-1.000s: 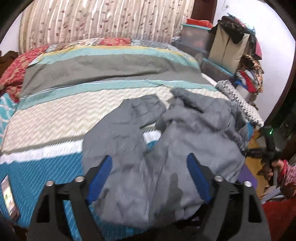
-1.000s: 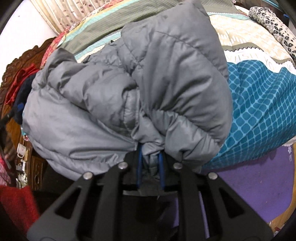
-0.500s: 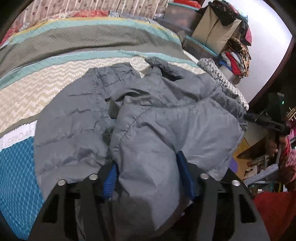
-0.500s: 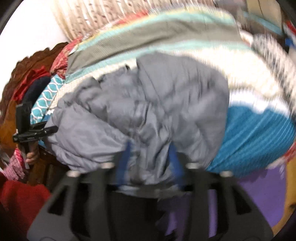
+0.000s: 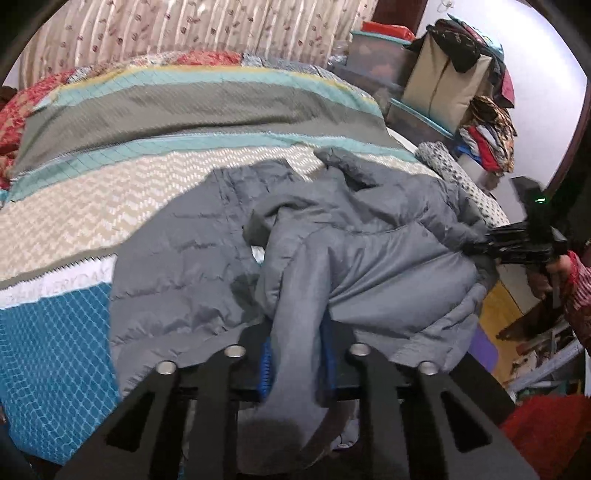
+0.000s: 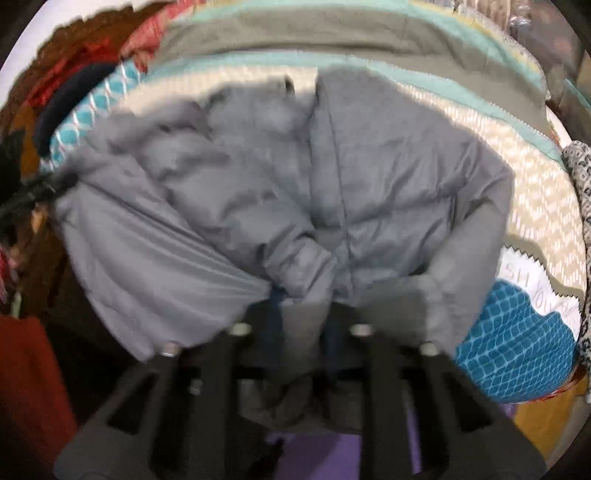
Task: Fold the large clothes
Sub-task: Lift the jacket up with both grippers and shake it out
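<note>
A grey puffer jacket (image 5: pixel 354 258) lies crumpled on the near part of a striped bedspread (image 5: pixel 147 184). My left gripper (image 5: pixel 297 362) is shut on a fold of the jacket's near edge, with grey cloth bunched between its blue pads. My right gripper (image 6: pixel 303 332) is shut on another part of the jacket (image 6: pixel 295 192) at the bed's edge; this view is blurred by motion. The right gripper also shows in the left wrist view (image 5: pixel 517 243), at the jacket's right side.
Stacked boxes, bags and clothes (image 5: pixel 454 92) stand to the right of the bed. A patterned pillow (image 5: pixel 454 173) lies at the bed's right edge. A curtain (image 5: pixel 184 29) hangs behind the bed. A purple mat (image 6: pixel 332 458) lies on the floor below.
My left gripper went from open above the jacket to shut on a fold of it. My right gripper kept its hold and swung, so the jacket spread wider across the bed.
</note>
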A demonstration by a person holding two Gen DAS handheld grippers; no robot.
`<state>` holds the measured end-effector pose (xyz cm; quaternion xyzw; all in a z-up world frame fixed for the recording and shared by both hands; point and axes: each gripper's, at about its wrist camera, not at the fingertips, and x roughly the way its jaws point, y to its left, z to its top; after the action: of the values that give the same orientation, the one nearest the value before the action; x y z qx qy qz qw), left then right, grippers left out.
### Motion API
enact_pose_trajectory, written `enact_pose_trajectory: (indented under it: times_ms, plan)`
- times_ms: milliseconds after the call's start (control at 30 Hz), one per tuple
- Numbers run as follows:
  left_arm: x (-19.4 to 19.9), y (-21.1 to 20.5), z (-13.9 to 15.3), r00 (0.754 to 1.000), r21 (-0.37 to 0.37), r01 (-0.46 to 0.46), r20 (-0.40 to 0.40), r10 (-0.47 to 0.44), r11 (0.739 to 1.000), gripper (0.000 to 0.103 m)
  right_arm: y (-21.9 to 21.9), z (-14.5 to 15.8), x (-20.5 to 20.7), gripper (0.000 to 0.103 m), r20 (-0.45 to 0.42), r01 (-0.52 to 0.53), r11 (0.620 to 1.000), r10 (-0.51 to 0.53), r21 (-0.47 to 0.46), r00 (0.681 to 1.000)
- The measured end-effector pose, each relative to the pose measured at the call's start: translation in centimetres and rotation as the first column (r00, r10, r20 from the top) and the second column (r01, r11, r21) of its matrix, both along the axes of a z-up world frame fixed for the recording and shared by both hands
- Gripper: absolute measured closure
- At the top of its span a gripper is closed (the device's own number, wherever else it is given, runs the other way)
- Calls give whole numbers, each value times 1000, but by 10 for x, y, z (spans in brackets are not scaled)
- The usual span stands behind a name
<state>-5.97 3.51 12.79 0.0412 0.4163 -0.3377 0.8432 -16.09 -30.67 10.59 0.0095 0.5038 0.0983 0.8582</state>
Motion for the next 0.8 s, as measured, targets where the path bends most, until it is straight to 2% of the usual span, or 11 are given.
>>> enact_pose_trajectory:
  times_ms: [100, 167, 267, 300, 367, 500, 567, 600, 633, 700, 800]
  plan:
    - [8, -2, 27, 998, -20, -41, 52, 42, 999, 103, 9, 59, -2, 96, 183, 31, 999, -25, -30, 983]
    - [17, 2, 64, 989, -69, -75, 123, 83, 995, 103, 19, 114, -3, 97, 334, 51, 995, -19, -88, 942]
    - [23, 11, 131, 956, -148, -105, 257, 141, 983, 103, 34, 187, -1, 97, 507, 87, 986, -1, -146, 862]
    - [22, 16, 166, 930, -185, -113, 325, 170, 976, 103, 42, 226, -2, 97, 588, 112, 980, 4, -162, 809]
    - [16, 23, 214, 883, -228, -123, 419, 212, 966, 103, 51, 271, -5, 98, 676, 133, 977, 16, -168, 737]
    - [-15, 40, 317, 741, -309, -131, 601, 300, 942, 103, 72, 372, -30, 98, 845, 195, 968, 31, -159, 535]
    - [-39, 47, 365, 634, -343, -137, 690, 348, 929, 103, 82, 403, -44, 98, 891, 216, 964, 44, -156, 452]
    - [-48, 47, 378, 595, -351, -142, 717, 363, 926, 103, 90, 426, -54, 98, 919, 231, 960, 56, -157, 390]
    - [-62, 49, 401, 523, -367, -151, 758, 390, 918, 103, 95, 439, -60, 98, 933, 243, 957, 64, -158, 355]
    - [-75, 48, 430, 444, -383, -165, 794, 416, 909, 103, 103, 464, -72, 98, 951, 269, 950, 75, -160, 301]
    - [-79, 45, 457, 379, -386, -190, 819, 430, 903, 103, 109, 490, -80, 98, 961, 295, 942, 80, -160, 265]
